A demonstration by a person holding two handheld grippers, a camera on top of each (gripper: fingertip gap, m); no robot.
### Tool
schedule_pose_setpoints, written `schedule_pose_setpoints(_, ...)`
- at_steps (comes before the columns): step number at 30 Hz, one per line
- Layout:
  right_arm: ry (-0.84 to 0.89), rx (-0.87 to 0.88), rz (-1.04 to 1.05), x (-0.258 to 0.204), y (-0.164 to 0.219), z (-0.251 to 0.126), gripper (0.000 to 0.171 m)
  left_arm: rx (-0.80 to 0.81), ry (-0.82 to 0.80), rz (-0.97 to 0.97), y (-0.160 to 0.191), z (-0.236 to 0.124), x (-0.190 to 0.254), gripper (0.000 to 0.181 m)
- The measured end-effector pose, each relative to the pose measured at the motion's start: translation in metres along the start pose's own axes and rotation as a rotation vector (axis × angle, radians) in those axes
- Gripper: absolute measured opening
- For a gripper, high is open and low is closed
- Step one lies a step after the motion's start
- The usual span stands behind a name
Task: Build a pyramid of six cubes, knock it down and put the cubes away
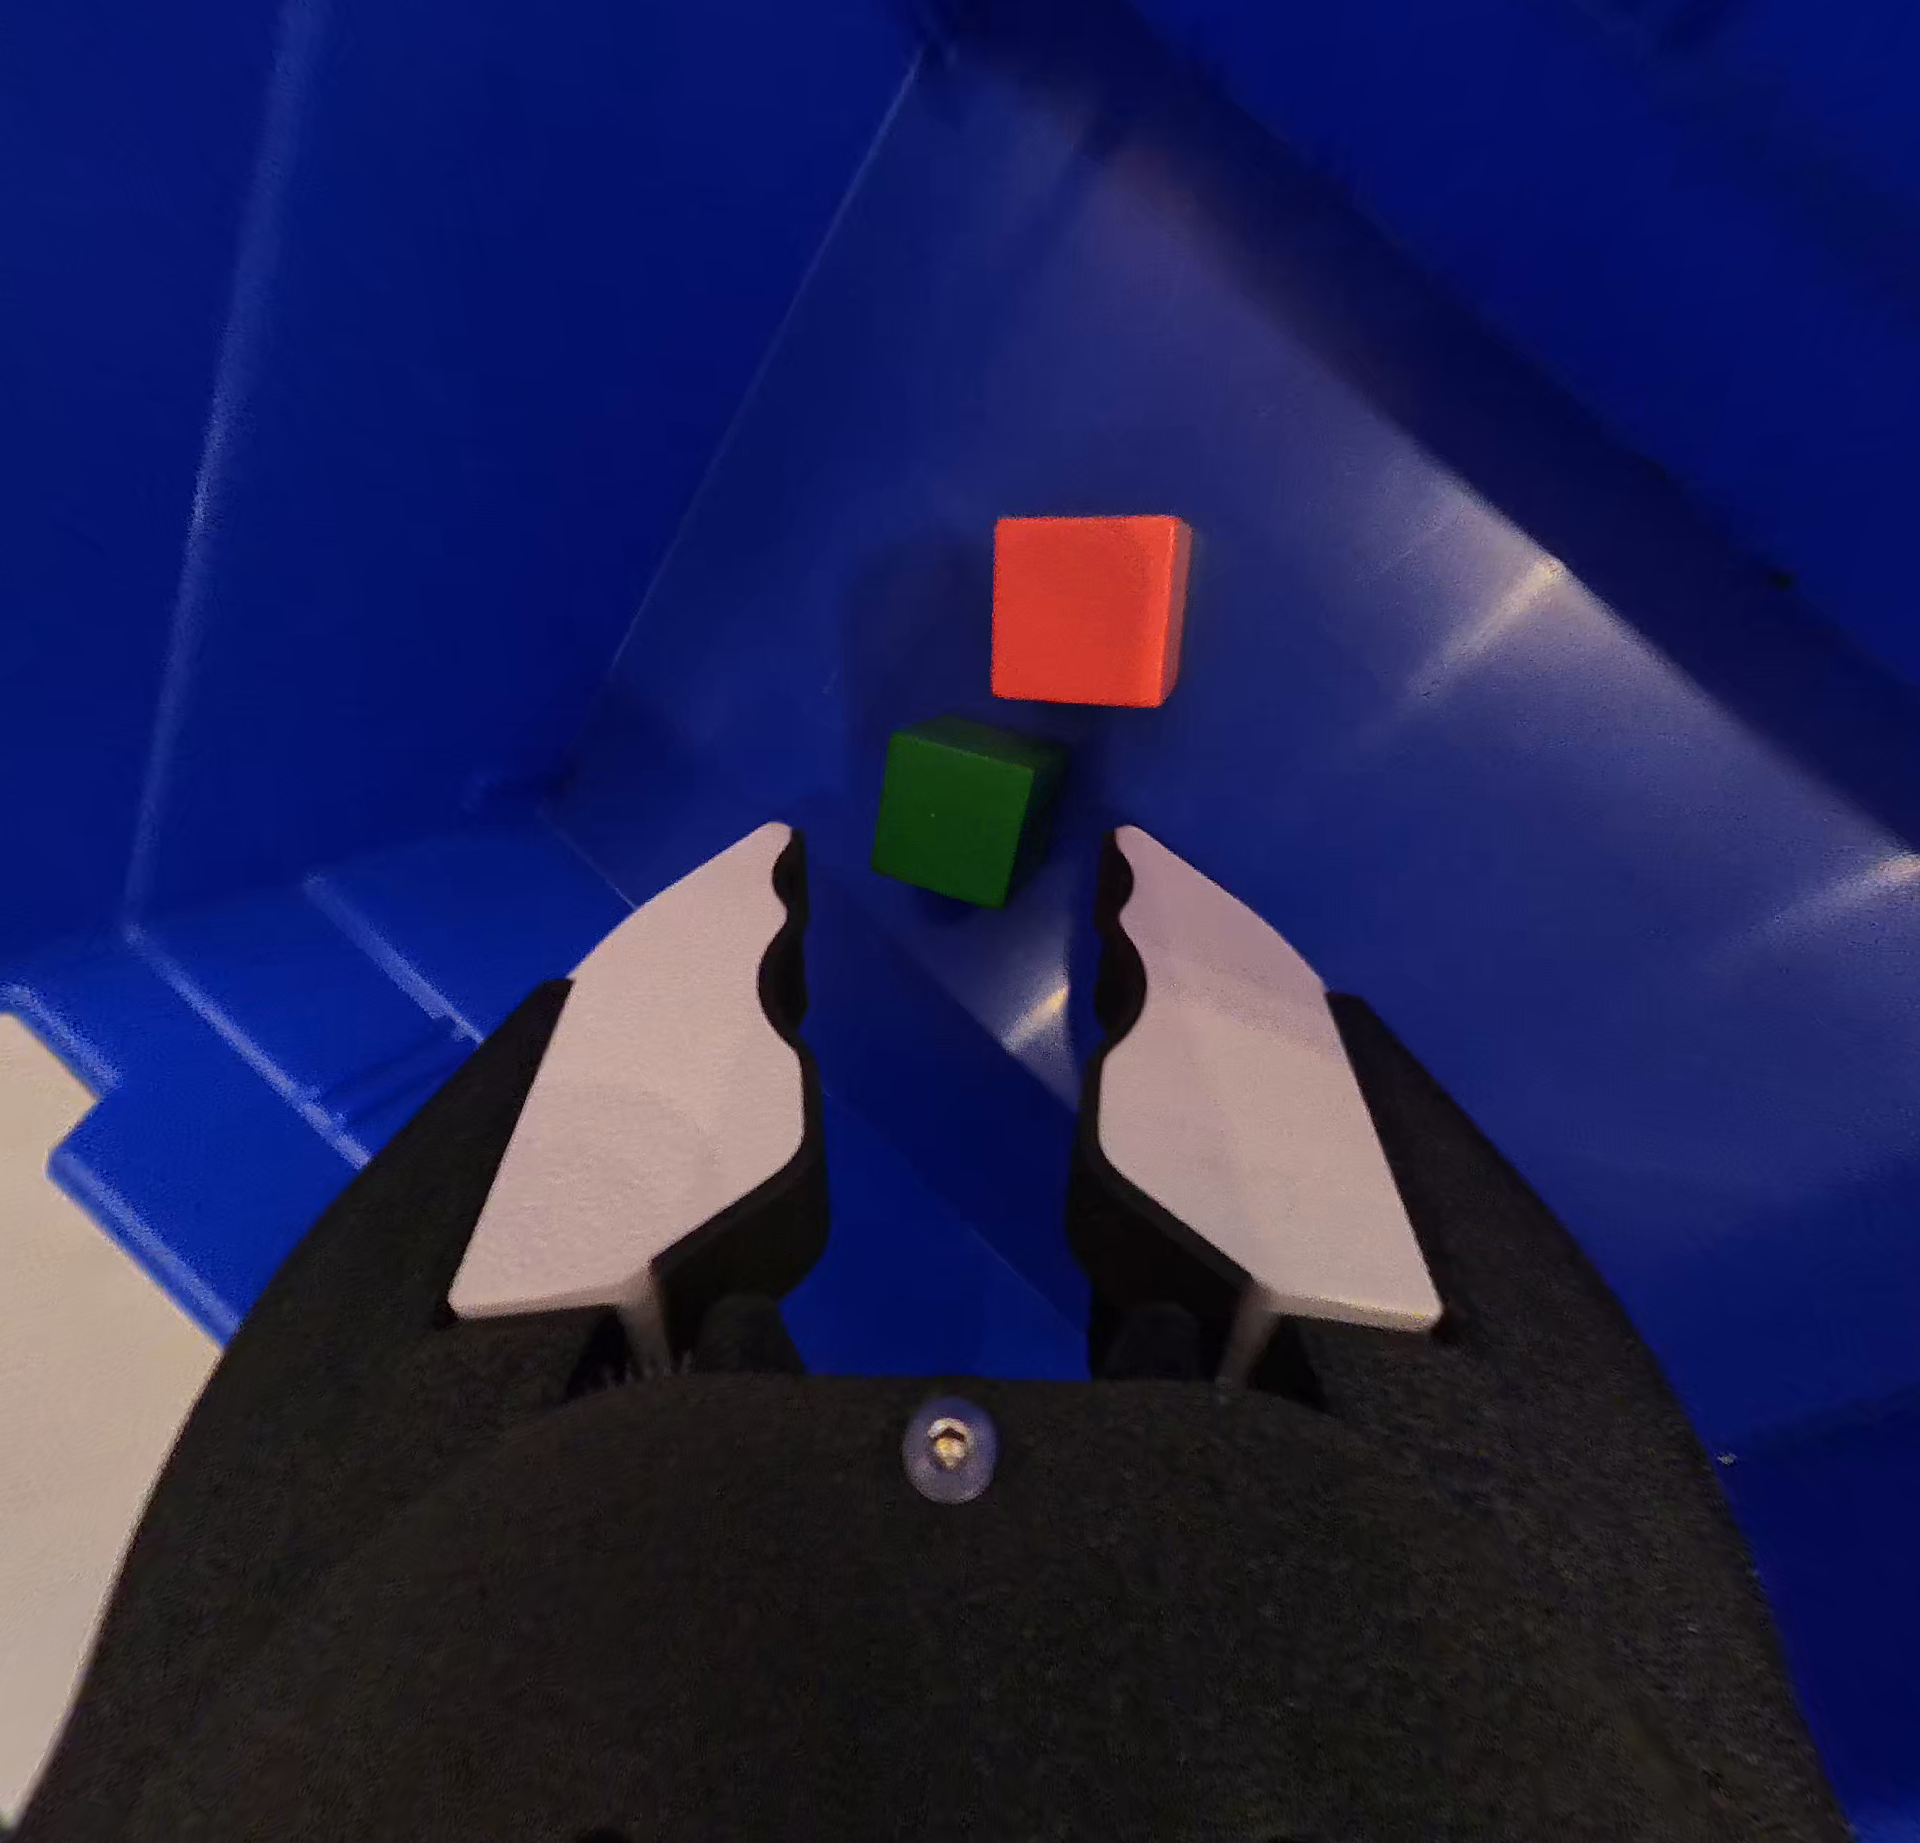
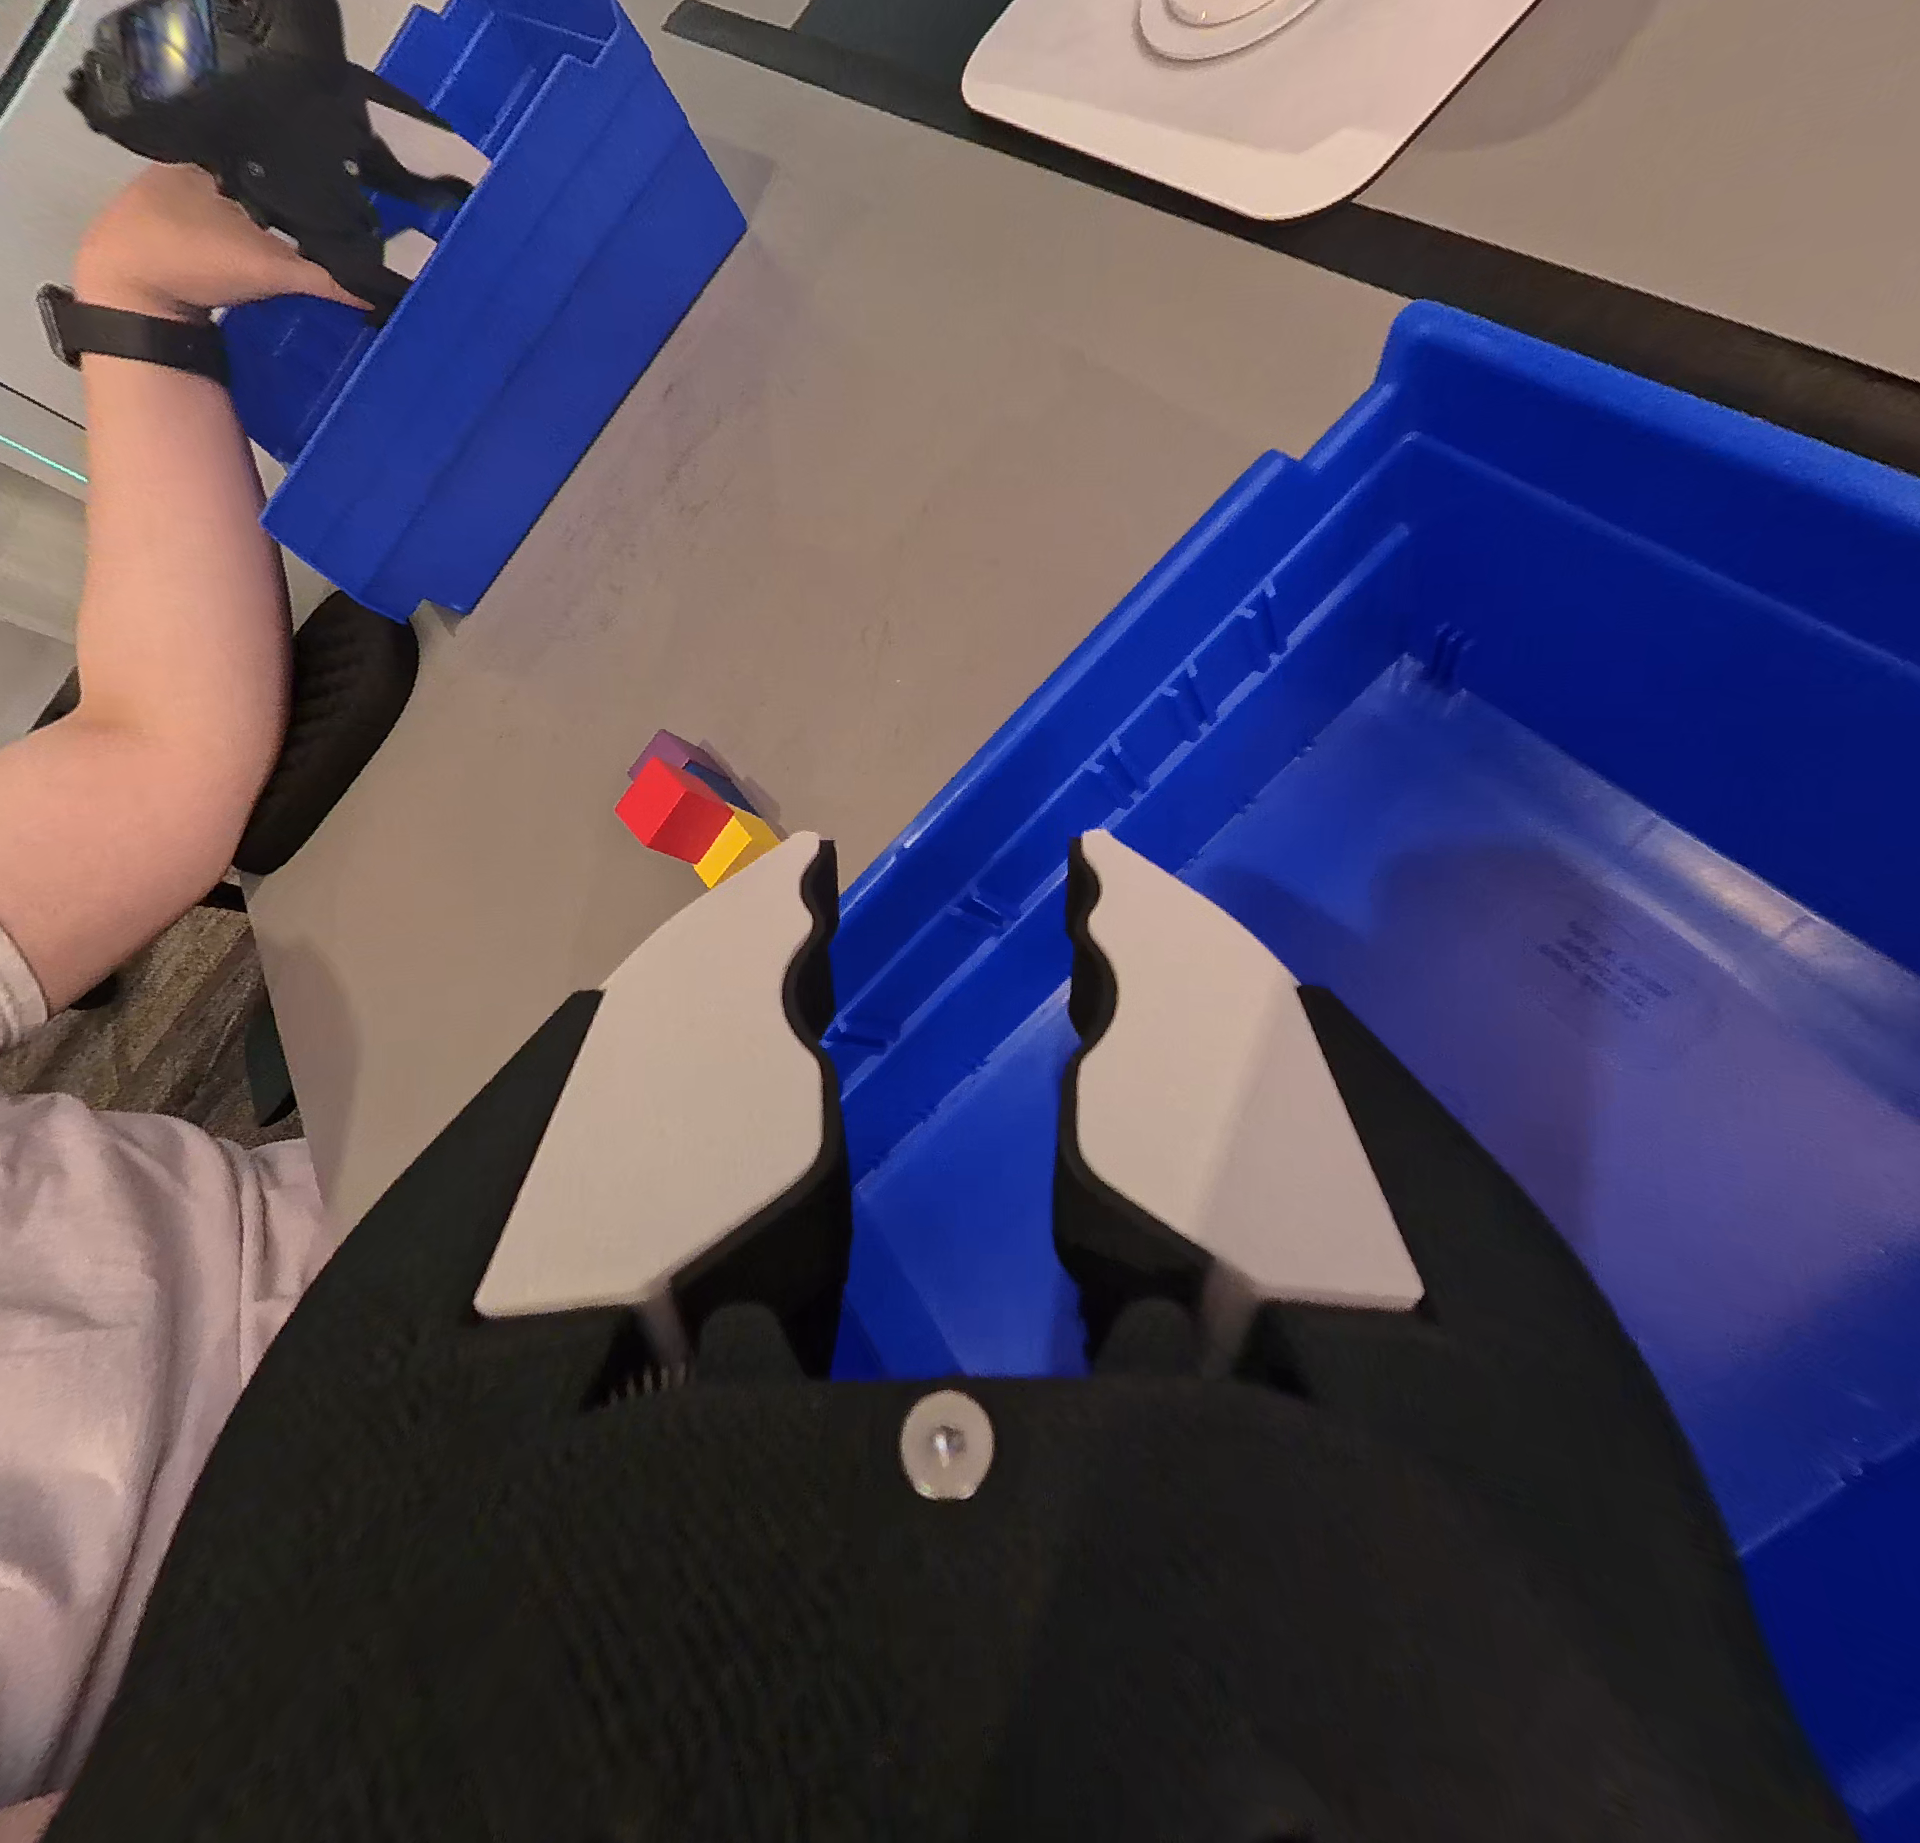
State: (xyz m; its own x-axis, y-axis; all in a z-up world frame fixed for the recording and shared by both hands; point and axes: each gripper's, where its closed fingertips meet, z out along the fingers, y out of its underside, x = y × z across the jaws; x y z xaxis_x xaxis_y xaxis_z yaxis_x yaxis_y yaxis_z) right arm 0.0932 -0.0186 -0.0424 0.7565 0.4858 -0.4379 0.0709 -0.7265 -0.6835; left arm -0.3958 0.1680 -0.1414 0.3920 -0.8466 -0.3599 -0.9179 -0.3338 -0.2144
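Left claw (image 1: 951, 863) inside the far bin (image 1: 416, 443), fingers apart, gripping nothing. Green cube (image 1: 961, 811) on the bin floor just beyond the fingertips, roughly between them, turned slightly askew to the walls. Orange cube (image 1: 1086, 609) just past the green one, deeper in the bin, close to it but whether touching cannot be told; square face up toward the camera. Blue walls on every side of the two cubes, a corner seam off to their left. Sliver of pale tabletop (image 1: 62, 1274) beyond the bin rim at lower left.

In the right wrist view, right claw (image 2: 951, 874) over the near rim of the near bin (image 2: 1558, 858), fingers apart, empty, pointing along the rim's inner edge. Nothing seen on the visible part of this bin's floor. Left of the near bin, on the grey tabletop (image 2: 935, 443), a tight cluster: red cube (image 2: 670, 806) in front, yellow cube (image 2: 738, 848) touching it and partly hidden behind the right claw's finger, purple cube (image 2: 675, 749) and blue cube (image 2: 727, 780) behind. Far bin well beyond the cluster, with the left claw reaching over its side from the left, held by a hand (image 2: 177, 245) bent at the wrist, black wristband (image 2: 125, 333) on it, forearm angled up from lower left. White mat (image 2: 1247, 110) at the tabletop's far edge, a clear object on it.
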Motion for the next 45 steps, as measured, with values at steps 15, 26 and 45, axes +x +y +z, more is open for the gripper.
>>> schedule_pose_setpoints(15, -0.002, -0.016, -0.01, -0.002, 0.002, 0.001, 0.043, -0.001, -0.023, -0.012, -0.003, -0.006, -0.001, 0.029)
schedule_pose_setpoints(26, 0.004, 0.004, -0.013, -0.003, 0.0, -0.006, 0.042, 0.256, -0.465, 0.004, -0.051, -0.16, -0.025, 0.027)
schedule_pose_setpoints(45, -0.009, 0.027, -0.054, -0.015, -0.006, -0.012, 0.042, 0.43, 0.384, 0.391, -0.22, -0.122, 0.281, 0.028)
